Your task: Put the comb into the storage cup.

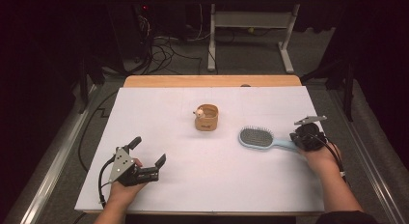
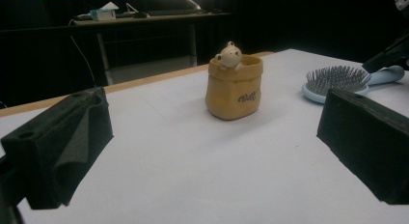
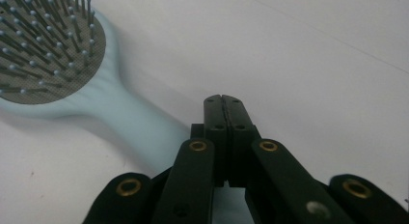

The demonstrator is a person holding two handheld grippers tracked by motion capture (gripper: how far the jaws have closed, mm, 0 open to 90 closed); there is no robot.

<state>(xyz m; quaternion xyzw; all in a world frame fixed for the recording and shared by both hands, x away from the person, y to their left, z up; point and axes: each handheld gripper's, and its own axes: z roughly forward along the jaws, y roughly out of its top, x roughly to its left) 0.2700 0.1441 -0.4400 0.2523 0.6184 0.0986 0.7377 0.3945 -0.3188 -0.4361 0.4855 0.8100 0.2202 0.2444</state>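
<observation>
Left tongs [image 1: 147, 150] near edge, jaws wide, holding nothing. Right tongs [image 3: 224, 105] pressed together over the handle of one pale-blue hairbrush [image 1: 263, 139]; actual grip unclear. Brush flat, bristles up, long axis crosswise, head toward centre. One tan pot [image 1: 207, 117] beyond. White surface [image 1: 202, 185]; dark room, cables behind.

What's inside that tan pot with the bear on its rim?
The tan pot stands upright on the white table, a small bear figure perched on its rim. In the high view its visible inside looks empty; the bottom is hidden by the near wall.
</observation>
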